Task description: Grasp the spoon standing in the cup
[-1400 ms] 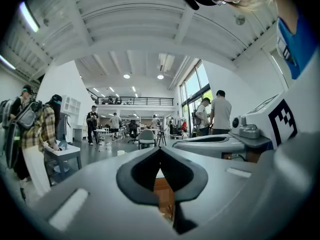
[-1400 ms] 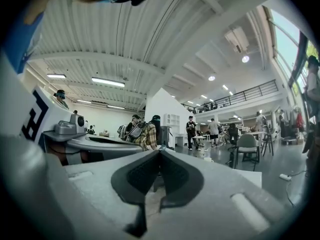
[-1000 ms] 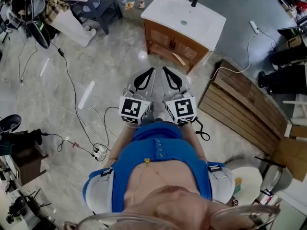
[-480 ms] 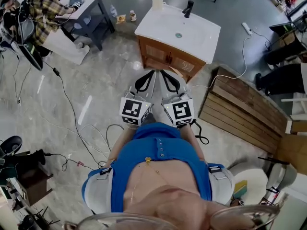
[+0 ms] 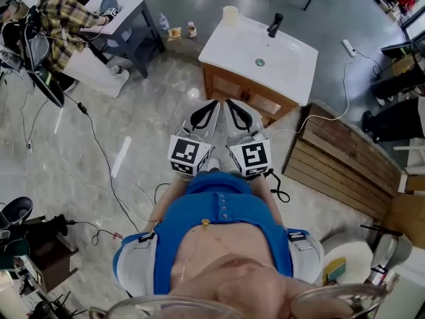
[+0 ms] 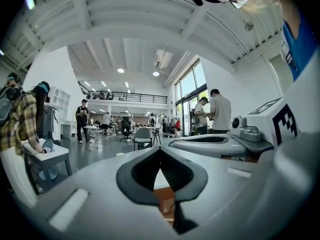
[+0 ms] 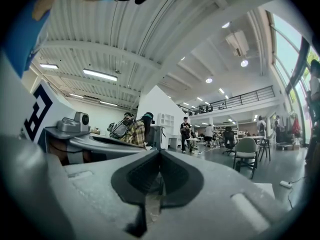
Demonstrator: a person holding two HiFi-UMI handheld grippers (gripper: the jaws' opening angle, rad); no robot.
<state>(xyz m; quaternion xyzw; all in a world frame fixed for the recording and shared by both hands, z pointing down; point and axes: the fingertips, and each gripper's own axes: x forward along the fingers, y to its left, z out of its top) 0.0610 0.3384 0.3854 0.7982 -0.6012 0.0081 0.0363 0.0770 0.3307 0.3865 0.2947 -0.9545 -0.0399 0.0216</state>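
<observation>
Left hand-held gripper [image 5: 211, 106]: jaws together, tips meeting, nothing between the dark pads [image 6: 142, 174]; held out low ahead of the person's blue top [image 5: 222, 211]; aimed at the desk.
Right hand-held gripper [image 5: 230, 105]: jaws likewise pressed together and empty; just beside the left one, the two marker cubes almost side by side.
Cup [image 5: 230, 14]: pale, upright on the far left corner of the desk; well apart from both hand-held grippers.
Spoon: too small to make out in the cup from the head view.
Desk [image 5: 292, 72]: wooden cabinet under a white basin top; it stands just beyond the jaw tips, at an angle to the person.
Tap [image 5: 274, 24]: black, on the desk's back edge, to the right of the cup; the drain [image 5: 259, 62] lies nearer the middle.
Floor [image 5: 153, 111]: grey and glossy; cables [image 5: 99, 121] trail across its left side.
Planks [image 5: 339, 158]: slatted wooden platform on the floor, right of the desk.
Bystander [image 5: 58, 8]: person in a plaid shirt, bent over a dark side table [image 5: 136, 8], upper left.
</observation>
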